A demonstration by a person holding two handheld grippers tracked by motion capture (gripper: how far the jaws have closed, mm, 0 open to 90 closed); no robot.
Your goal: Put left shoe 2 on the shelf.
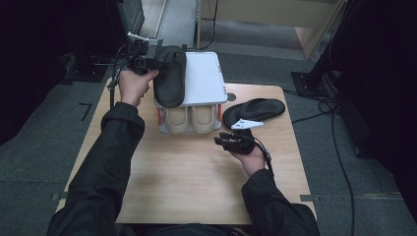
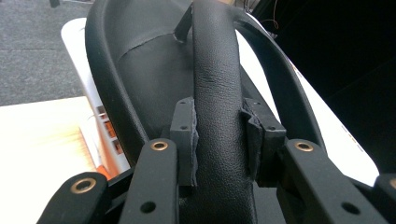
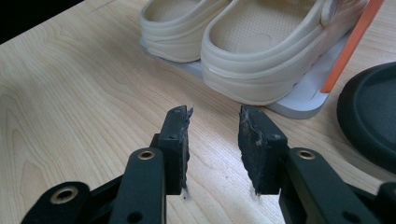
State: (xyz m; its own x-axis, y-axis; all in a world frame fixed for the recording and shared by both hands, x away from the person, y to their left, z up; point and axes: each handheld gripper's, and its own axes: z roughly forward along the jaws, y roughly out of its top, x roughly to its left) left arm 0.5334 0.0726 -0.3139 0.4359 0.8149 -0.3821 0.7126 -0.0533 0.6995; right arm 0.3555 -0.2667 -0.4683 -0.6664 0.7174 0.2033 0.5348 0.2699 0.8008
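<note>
The black sandal [image 1: 170,76] sits over the left part of the white rack's top shelf [image 1: 204,78], at the far edge of the worktop [image 1: 187,182]. The left hand-held gripper [image 2: 218,135] has its pads clamped on the sandal's strap [image 2: 217,84]. Below the shelf, a pair of beige clogs [image 1: 189,119] stands on the rack's lower level. The second black sandal [image 1: 254,111] lies flat toward the far right corner. Near it, the right hand-held gripper [image 3: 214,149] hovers over the wood, jaws partly open and empty.
</note>
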